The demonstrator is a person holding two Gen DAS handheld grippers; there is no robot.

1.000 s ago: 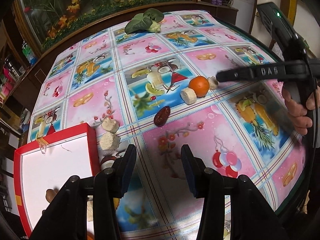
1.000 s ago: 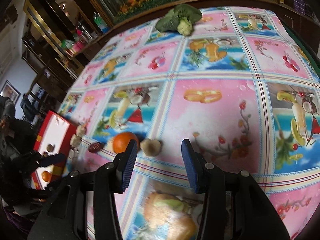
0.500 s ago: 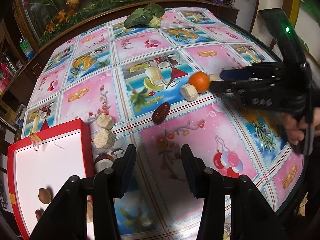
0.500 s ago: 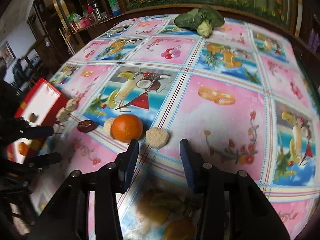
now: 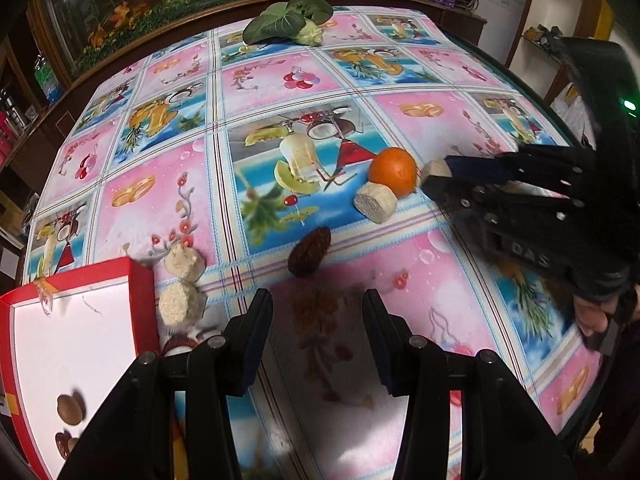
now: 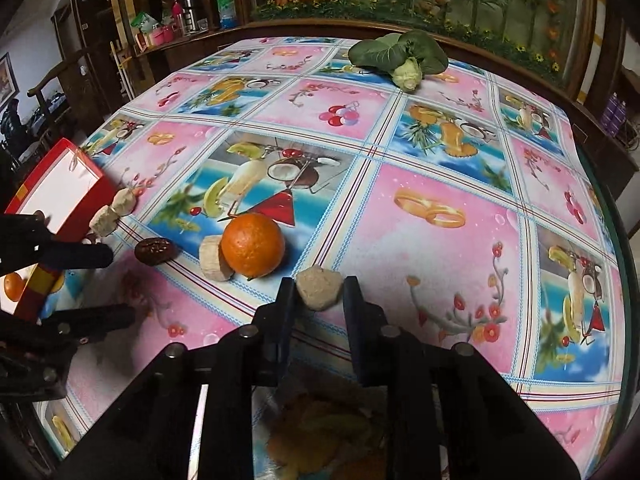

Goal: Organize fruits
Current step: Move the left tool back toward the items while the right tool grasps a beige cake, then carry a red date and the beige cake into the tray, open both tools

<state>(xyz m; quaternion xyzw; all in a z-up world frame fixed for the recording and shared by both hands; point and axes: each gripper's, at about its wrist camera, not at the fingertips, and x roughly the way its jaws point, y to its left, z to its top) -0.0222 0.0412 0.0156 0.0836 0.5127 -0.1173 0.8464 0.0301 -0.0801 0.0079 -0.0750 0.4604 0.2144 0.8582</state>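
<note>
Left wrist view: the left tool [image 5: 317, 330] hangs low over the bench [image 5: 400, 272] with its fingers wide apart and nothing between them. Just beyond its tips lies a dark date [image 5: 309, 252]. Farther off sits an orange [image 5: 393, 171], with a pale round slice [image 5: 375, 202] touching its near left side. To the right, the right tool [image 5: 434, 174] reaches in from the bench edge, its tips around a small beige chunk [image 5: 436, 168] just right of the orange. At near left stands a red tray [image 5: 141, 292] with a white floor; a brown nut [image 5: 70, 409] lies in its near part. Two more beige pieces [image 5: 181, 284] sit one behind the other just beside the tray's right wall. A leafy green vegetable [image 5: 286, 20] lies at the far edge.

Right wrist view: the right tool [image 6: 319, 292] is drawn in narrow, both pads set against the sides of the beige chunk [image 6: 319, 287], which rests on the bench [image 6: 440, 272]. Just to the left and a little farther are the orange [image 6: 253, 245] and the slice [image 6: 213, 258] leaning at its left, then the date [image 6: 155, 251]. The red tray [image 6: 94, 196] is at far left with the two beige pieces [image 6: 114, 212] beside it. The left tool [image 6: 104, 284] shows at the left edge, fingers apart. The vegetable [image 6: 400, 58] is at the far side.
</note>
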